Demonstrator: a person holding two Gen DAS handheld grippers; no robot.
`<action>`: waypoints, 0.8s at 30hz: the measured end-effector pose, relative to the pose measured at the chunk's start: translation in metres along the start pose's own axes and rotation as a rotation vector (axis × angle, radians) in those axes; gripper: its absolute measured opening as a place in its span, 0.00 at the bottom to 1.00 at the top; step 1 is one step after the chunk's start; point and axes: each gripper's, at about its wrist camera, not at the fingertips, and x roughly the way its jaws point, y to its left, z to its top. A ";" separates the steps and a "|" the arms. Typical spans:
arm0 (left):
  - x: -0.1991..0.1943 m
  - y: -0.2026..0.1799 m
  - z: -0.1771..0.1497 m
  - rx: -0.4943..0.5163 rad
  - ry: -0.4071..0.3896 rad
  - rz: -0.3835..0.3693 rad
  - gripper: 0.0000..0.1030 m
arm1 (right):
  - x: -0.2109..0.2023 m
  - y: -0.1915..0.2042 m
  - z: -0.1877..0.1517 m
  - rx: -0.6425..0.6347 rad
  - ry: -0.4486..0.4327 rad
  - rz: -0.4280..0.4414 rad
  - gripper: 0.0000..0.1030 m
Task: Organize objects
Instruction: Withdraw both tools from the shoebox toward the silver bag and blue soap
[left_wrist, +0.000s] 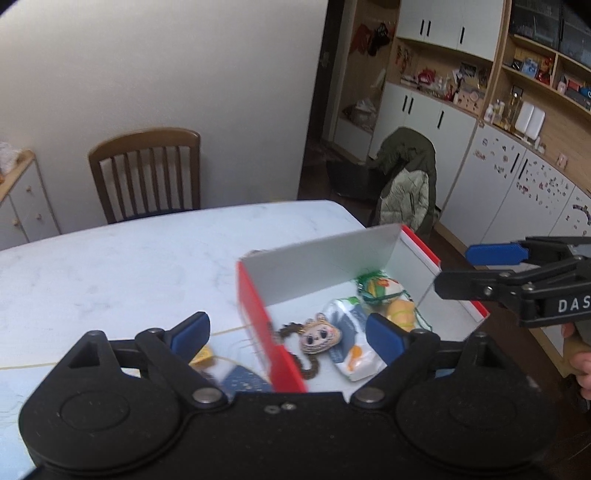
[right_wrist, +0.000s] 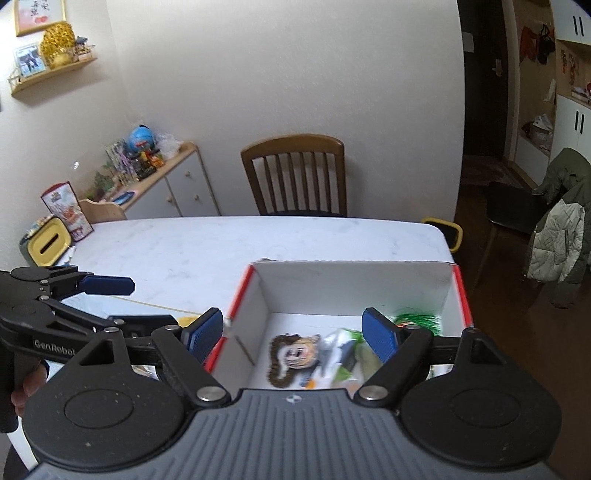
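A red box with a white inside (left_wrist: 258, 325) (right_wrist: 458, 295) stands open on the white table. In it lie a tiger-face plush (left_wrist: 319, 334) (right_wrist: 295, 352), a tissue pack (left_wrist: 351, 339) (right_wrist: 340, 350), a green-fringed ornament (left_wrist: 376, 288) (right_wrist: 417, 319) and an orange-yellow item (left_wrist: 400, 312). My left gripper (left_wrist: 288, 334) (right_wrist: 147, 302) is open and holds nothing, its fingers either side of the box's left wall. My right gripper (right_wrist: 291, 334) (left_wrist: 454, 271) is also open and holds nothing; it hovers over the box's near side.
A yellow piece (left_wrist: 201, 356) and a blue dotted item (left_wrist: 245, 380) lie on the table (right_wrist: 258, 240) left of the box. A wooden chair (right_wrist: 295, 173) stands at the far side. A yellow-lidded container (right_wrist: 50, 243) and a carton (right_wrist: 68, 210) sit at far left. A jacket-draped chair (left_wrist: 406, 177) is beyond the table.
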 end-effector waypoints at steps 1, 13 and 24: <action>-0.005 0.005 -0.001 -0.002 -0.010 0.007 0.93 | -0.001 0.006 0.000 -0.003 -0.006 0.002 0.80; -0.040 0.081 -0.014 -0.021 -0.066 0.110 0.99 | 0.005 0.086 -0.017 -0.084 -0.031 0.049 0.91; -0.034 0.159 -0.043 -0.066 -0.033 0.148 0.99 | 0.042 0.149 -0.038 -0.060 0.021 0.058 0.92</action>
